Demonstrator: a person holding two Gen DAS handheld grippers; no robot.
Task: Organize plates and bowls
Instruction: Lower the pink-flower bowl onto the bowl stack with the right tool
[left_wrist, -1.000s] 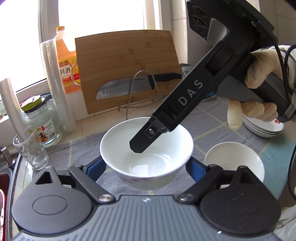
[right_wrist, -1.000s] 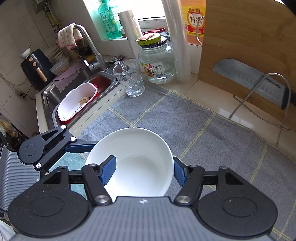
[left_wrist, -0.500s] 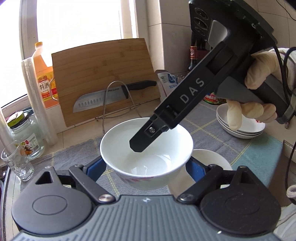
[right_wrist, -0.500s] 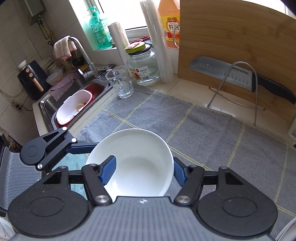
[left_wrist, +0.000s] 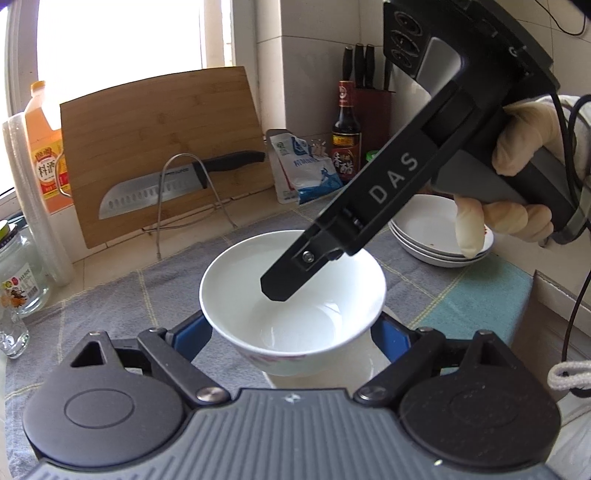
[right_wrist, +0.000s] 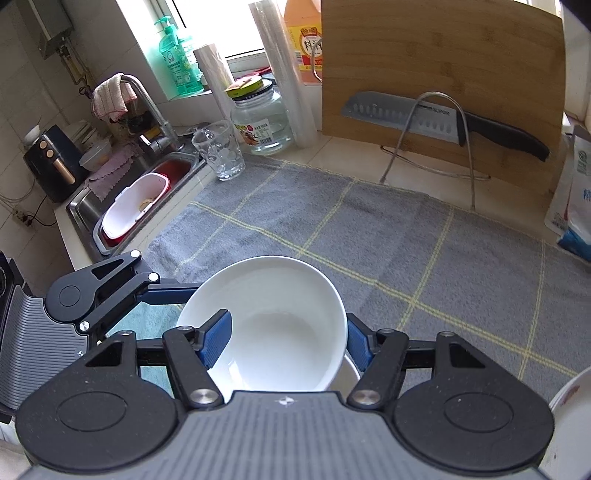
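The white bowl (left_wrist: 291, 295) hides nearly all of a second bowl (left_wrist: 364, 365) beneath it, so contact between them cannot be told. The right gripper (left_wrist: 295, 275) covers part of the stacked plates (left_wrist: 424, 229). In the right wrist view, a plate (right_wrist: 572, 406) is cut off by the right edge.

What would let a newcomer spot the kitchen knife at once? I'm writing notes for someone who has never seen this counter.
Find the tall bamboo cutting board propped upright at the back of the counter. A bent wire stand sits before it, and the knife lies across that. It is the only thing there with a broad dimpled steel blade and a black handle.
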